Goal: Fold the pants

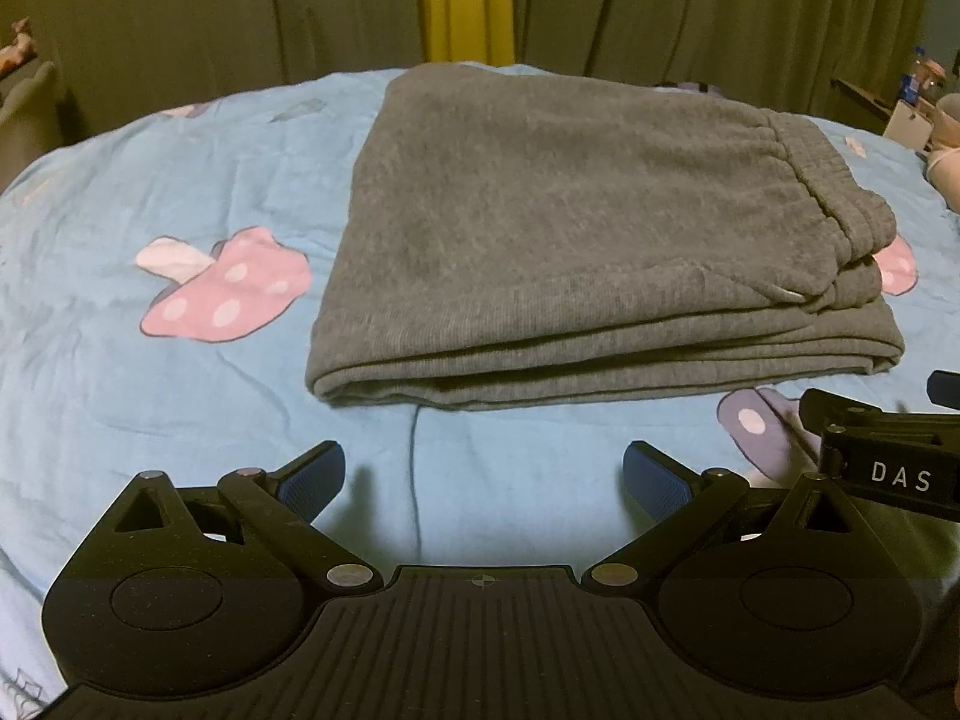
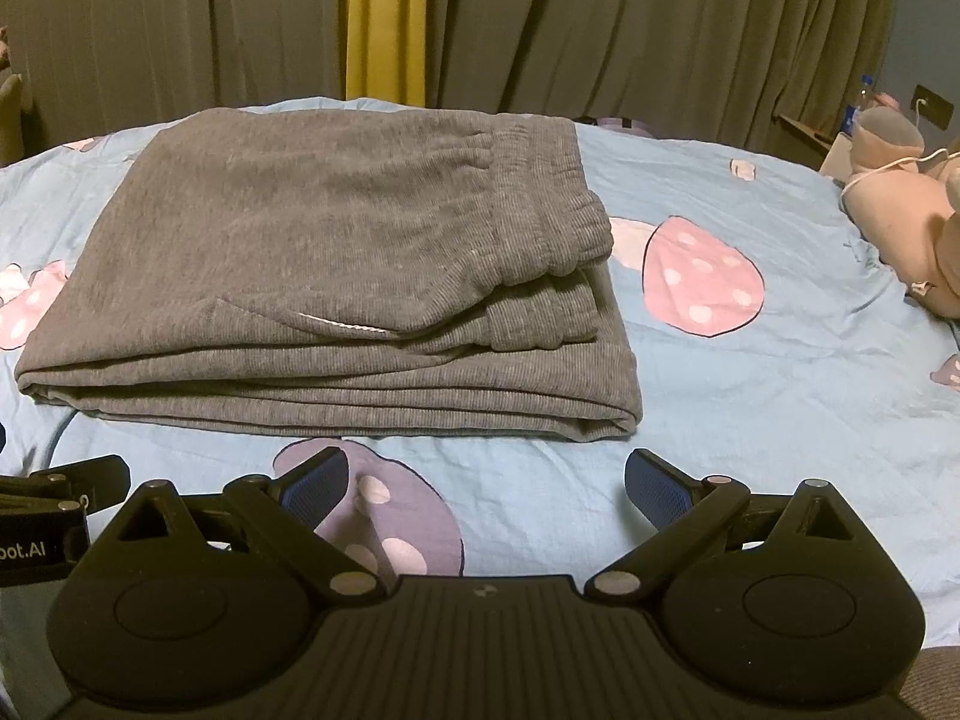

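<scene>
Fingers of left gripper (image 1: 483, 477) and right gripper (image 2: 486, 483): spreading wide, gripping nothing, hovering side by side just short of the pants. Pants (image 1: 540, 234), grey: lying folded in a stack on blue mushroom-print bedsheet (image 1: 150, 192). Olive curtains (image 2: 600, 24) hanging behind the bed.

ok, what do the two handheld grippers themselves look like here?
Both match. The left gripper and right gripper have matte black ribbed bodies, two round black housings, angled black linkage arms with silver pivot pins, and blue textured pads on the fingertips. White lettering on the right gripper's side reads "DAS"; the left one's side shows "bot.AI". No cables or sleeves visible.
</scene>
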`<state>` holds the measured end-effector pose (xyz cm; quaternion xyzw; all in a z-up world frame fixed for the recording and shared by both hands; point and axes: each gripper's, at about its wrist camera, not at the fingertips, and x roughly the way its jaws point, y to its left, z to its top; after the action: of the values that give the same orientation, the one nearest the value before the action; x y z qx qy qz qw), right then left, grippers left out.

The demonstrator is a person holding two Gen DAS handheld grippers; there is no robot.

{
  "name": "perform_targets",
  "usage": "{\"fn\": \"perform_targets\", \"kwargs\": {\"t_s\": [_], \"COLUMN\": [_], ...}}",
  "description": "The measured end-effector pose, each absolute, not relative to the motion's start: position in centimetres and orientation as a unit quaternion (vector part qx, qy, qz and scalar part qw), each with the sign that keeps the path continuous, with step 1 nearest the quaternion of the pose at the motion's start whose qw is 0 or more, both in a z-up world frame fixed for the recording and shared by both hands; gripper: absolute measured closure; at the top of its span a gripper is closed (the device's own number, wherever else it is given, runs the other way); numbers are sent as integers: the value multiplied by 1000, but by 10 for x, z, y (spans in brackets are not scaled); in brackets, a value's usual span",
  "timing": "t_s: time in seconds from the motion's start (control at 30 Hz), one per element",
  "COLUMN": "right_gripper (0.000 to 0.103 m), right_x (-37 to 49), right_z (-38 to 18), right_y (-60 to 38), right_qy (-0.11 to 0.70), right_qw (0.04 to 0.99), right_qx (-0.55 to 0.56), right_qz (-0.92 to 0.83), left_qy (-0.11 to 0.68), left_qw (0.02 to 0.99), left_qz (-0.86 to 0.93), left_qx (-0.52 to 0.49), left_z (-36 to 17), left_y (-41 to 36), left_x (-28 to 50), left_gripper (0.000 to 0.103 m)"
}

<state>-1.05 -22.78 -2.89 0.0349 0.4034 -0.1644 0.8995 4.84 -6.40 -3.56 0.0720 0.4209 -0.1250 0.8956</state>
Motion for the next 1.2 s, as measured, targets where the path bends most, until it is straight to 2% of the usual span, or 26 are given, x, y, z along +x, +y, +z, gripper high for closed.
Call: {"fn": "perform_targets", "kwargs": {"t_s": [1.2], "right_gripper": [4], "right_x": [-13], "right_z": [-29], "right_y": [-227], "right_qy": [405], "right_qw": [899], "right_qx": [37], "right_qz": [-165], "left_qy": [424], "left_qw": [896], "left_qz": [-119], "left_qx": [64], "left_z": [-37], "left_y": [-62], "left_x": [50], "left_gripper": [1]}}
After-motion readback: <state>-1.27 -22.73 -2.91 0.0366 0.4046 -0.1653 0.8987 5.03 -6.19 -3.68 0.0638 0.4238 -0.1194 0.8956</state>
